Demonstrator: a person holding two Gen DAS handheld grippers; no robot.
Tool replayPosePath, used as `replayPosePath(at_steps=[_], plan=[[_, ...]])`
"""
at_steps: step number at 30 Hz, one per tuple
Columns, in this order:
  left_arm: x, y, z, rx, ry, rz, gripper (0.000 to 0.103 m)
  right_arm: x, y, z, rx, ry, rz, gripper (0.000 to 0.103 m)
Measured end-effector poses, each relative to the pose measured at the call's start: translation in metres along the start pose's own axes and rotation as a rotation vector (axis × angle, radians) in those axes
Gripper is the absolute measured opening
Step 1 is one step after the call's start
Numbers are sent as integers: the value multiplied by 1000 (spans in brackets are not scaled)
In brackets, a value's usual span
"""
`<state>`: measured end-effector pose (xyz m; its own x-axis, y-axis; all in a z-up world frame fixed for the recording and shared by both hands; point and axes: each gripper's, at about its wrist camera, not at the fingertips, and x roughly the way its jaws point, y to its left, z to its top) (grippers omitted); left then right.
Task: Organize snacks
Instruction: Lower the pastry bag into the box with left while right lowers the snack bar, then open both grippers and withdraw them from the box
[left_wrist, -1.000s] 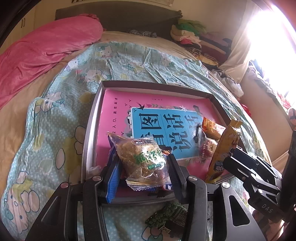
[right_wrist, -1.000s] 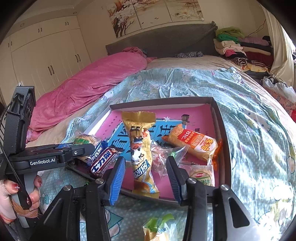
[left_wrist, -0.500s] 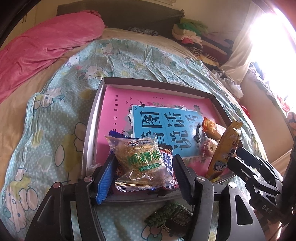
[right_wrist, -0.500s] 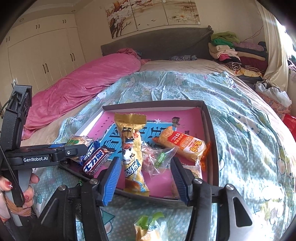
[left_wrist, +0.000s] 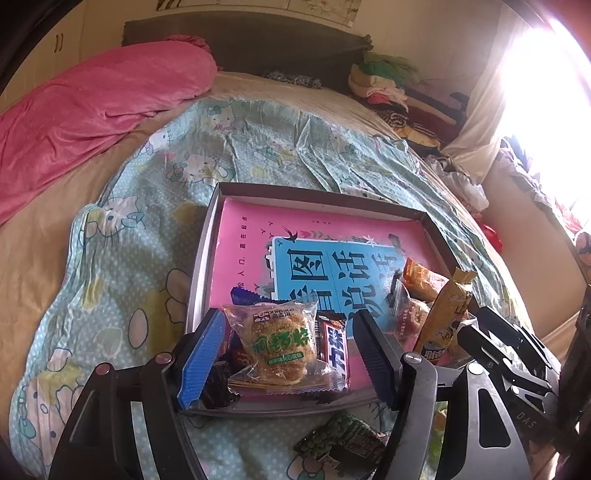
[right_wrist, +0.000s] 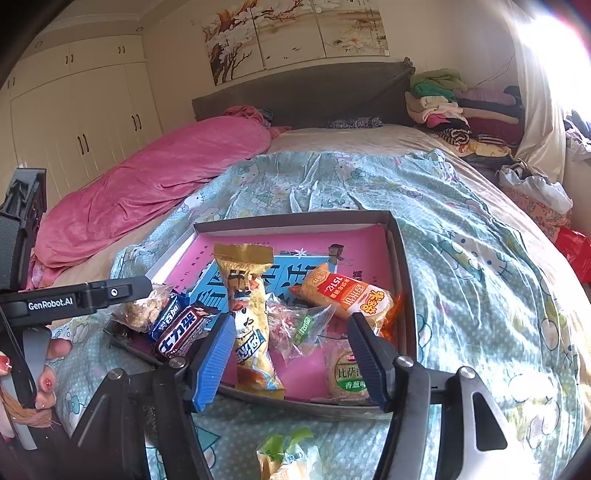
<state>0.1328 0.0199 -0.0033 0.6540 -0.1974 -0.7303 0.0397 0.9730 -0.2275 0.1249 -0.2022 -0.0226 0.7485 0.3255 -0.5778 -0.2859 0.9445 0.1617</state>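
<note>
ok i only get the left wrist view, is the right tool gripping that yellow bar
observer: No. Its view shows the right tool with jaws opening. The yellow bar sits between them in the box, not clamped.
operator: anything in the near right corner i cant see
observer: Yes, a round biscuit pack with a green label lies flat there, partly behind the tool's right finger.
operator: any snack outside the box on that side
observer: One green and yellow pack lies on the bedspread, just in front of the box's near wall.
</note>
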Motion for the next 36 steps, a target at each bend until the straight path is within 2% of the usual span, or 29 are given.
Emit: replayPosePath(at_steps=[19, 36], plan=[[-30, -3, 8, 10, -55, 26, 78, -19, -5, 7, 2, -82, -31, 72], [-41, -20, -15, 52, -15, 44, 78, -42, 1, 3, -19, -94, -10, 76]])
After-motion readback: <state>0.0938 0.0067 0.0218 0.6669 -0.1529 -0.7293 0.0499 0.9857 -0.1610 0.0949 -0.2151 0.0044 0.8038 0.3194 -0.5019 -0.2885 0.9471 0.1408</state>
